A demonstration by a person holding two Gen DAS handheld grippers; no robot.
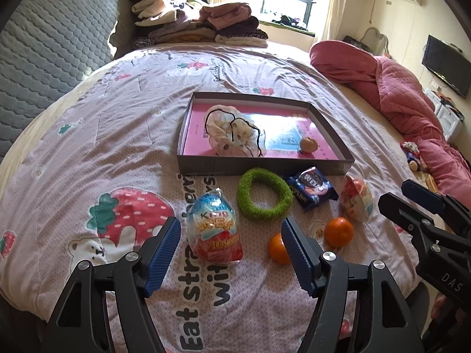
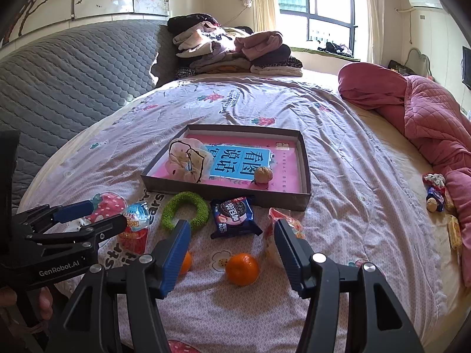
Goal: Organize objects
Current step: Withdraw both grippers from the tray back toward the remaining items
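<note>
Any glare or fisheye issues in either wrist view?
Left wrist: window glare washes out the pink book inside the box; bed edges bow, corners vignette black. Right wrist: the book's title reads clearly, the window is overexposed, same barrel distortion. Both sharp, no motion blur.

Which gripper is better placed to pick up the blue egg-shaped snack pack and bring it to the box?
Left. The left gripper is open with the egg-shaped snack pack between its fingers. The right gripper, also open, frames a tangerine instead. The box lies just beyond.
</note>
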